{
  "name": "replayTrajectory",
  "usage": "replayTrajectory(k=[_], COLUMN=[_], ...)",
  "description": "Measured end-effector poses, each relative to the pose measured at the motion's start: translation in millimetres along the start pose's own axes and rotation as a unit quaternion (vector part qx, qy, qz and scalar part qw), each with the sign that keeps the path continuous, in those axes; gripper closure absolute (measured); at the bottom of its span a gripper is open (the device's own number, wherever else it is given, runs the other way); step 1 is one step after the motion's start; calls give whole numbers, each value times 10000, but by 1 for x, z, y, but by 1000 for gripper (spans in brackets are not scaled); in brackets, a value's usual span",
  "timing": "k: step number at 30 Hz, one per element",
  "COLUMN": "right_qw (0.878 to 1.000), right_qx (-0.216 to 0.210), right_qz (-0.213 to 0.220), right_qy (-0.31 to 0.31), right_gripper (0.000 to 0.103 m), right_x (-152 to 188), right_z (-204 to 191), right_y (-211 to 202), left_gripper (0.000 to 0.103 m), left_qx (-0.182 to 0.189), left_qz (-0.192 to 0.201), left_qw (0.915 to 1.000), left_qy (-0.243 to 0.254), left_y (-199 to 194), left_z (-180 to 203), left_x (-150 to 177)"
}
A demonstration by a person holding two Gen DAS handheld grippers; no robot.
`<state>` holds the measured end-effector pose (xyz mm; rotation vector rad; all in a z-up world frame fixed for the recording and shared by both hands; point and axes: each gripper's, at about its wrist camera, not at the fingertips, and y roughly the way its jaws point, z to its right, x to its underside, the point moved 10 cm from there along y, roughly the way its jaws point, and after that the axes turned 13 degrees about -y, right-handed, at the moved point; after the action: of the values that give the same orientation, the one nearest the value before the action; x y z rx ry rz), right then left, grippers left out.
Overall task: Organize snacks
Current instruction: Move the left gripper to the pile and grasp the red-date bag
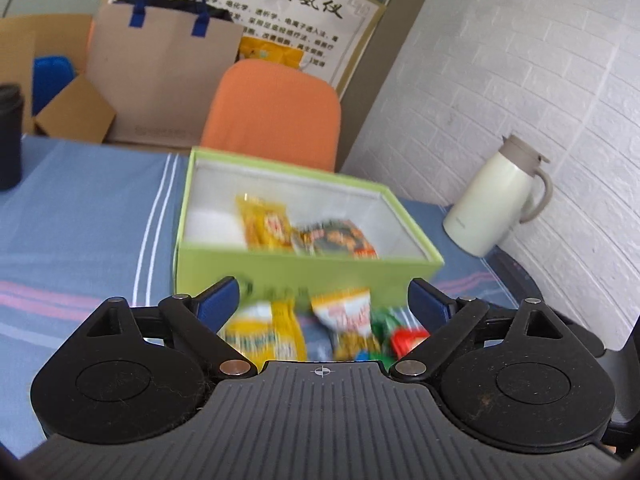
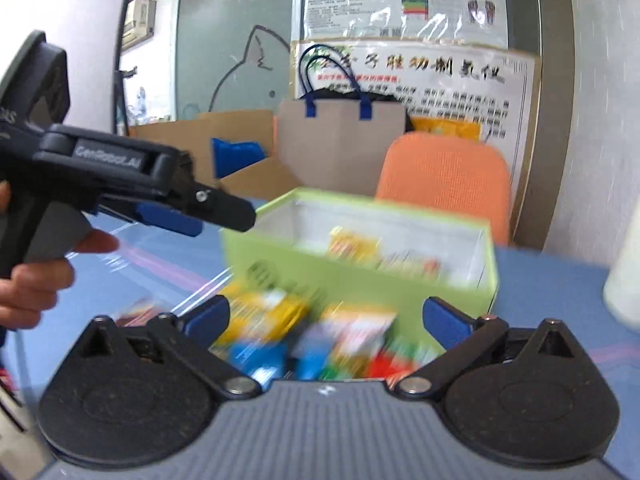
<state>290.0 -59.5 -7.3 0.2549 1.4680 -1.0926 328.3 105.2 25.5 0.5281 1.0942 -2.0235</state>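
Observation:
A light green box [image 1: 304, 266] stands open on the blue tablecloth, with a yellow snack packet [image 1: 266, 226] and a dark orange packet [image 1: 340, 240] inside. Loose snack packets [image 1: 316, 328] lie on the cloth in front of the box. My left gripper [image 1: 324, 300] is open and empty, just above that pile. In the right wrist view the box [image 2: 360, 264] and the blurred snack pile [image 2: 320, 340] show too. My right gripper [image 2: 326, 316] is open and empty over the pile. The left gripper [image 2: 192, 216] also shows there, held at the left of the box.
A cream thermos jug [image 1: 496, 204] stands right of the box. A dark cup [image 1: 10, 136] stands at the far left. An orange chair [image 1: 276, 112], a paper bag [image 1: 164, 76] and cardboard boxes [image 1: 76, 112] are behind the table. The table edge [image 1: 520, 280] runs at the right.

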Motion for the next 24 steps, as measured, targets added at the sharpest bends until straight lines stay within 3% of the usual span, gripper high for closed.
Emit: replayTrajectory(k=[4, 8, 13, 15, 17, 19, 21, 24], right_qw=[9991, 9990, 9956, 9940, 9934, 9927, 9912, 9920], right_qx=[-362, -389, -502, -544, -452, -557, -670, -460], right_qz=[-149, -179, -331, -452, -492, -498, -521, -490], right_qy=[152, -123, -712, -833, -933, -952, -1018, -1071], right_gripper=[1, 1, 1, 1, 2, 2, 1, 1], right_x=[25, 28, 28, 31, 32, 33, 35, 32], right_z=[-45, -76, -108, -120, -127, -136, -146, -146], right_y=[-10, -4, 19, 23, 20, 16, 13, 14], left_gripper=[22, 22, 26, 32, 46, 51, 52, 50], left_qx=[-167, -371, -25, 61, 75, 202, 317, 265], left_qz=[-309, -355, -624, -772, -969, -1093, -1163, -1087], left_qw=[9993, 9982, 9959, 9938, 9914, 9894, 9886, 9899], left_qy=[-146, -313, -647, -795, -876, -931, -905, -871], left_y=[-25, -46, -40, -33, -29, -32, -38, -42], left_z=[-7, -17, -24, -27, -34, -42, -48, -57], left_x=[57, 94, 100, 103, 110, 116, 122, 120])
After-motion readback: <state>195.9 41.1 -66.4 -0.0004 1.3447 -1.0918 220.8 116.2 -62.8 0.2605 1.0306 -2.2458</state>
